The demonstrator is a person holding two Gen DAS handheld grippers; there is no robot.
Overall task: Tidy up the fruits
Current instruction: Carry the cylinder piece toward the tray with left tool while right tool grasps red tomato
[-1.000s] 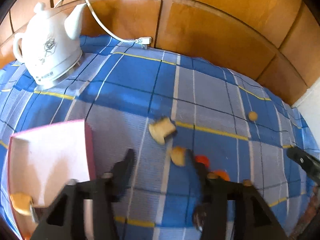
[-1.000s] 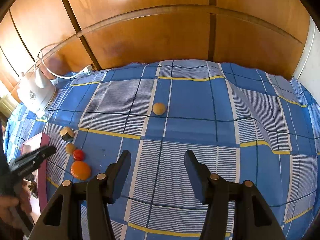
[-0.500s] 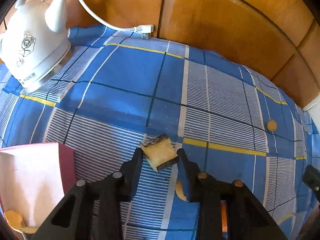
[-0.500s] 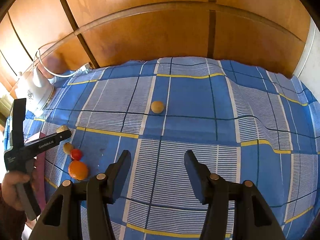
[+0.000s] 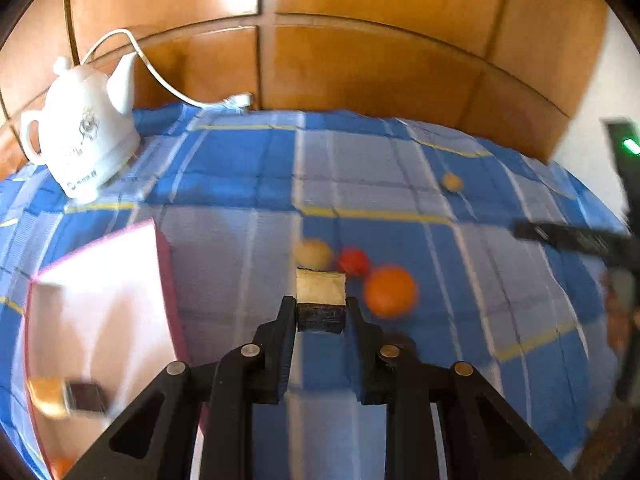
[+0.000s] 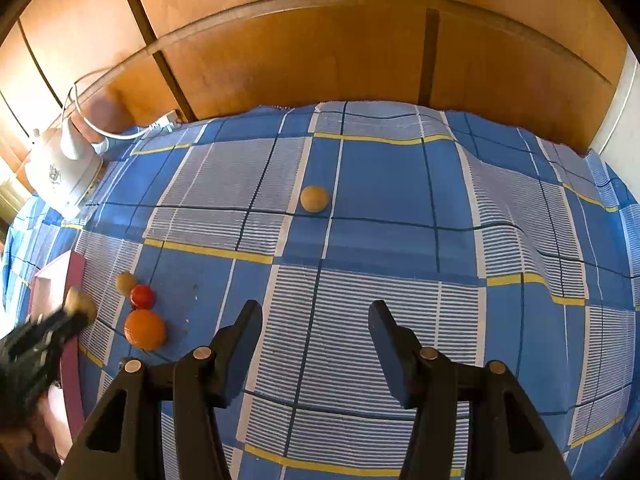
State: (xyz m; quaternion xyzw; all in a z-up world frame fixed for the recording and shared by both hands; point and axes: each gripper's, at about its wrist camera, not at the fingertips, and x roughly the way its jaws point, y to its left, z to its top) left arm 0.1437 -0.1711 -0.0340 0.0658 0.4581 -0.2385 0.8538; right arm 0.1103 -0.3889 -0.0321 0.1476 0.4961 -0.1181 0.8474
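- Currently the left gripper (image 5: 321,312) is clamped on a small block-shaped fruit piece (image 5: 321,292), pale on top with a dark lower band, held clear of the blue plaid cloth (image 6: 380,184).
- Only the fingertips pinch the piece, so any jolt could twist it loose; it would likely drop onto the cloth or among the fruit just beyond.
- Just to the left sits a pink-rimmed tray (image 5: 162,264) with a pale inside, and I judge it the place for the fruit. At its near end lies another piece (image 5: 66,398), too blurred to name. Releasing carelessly could send the block bouncing off the rim.
- Just beyond the held piece lie a tan ball (image 5: 314,253), a red ball (image 5: 353,261) and an orange (image 5: 390,290), close together; a low swing could knock them rolling.
- Meanwhile the right gripper (image 6: 316,320) hangs wide and empty above the cloth, with a lone tan fruit (image 6: 314,199) well beyond it.
- At far left stands a white kettle (image 5: 86,148) with its cord, well apart from the work.
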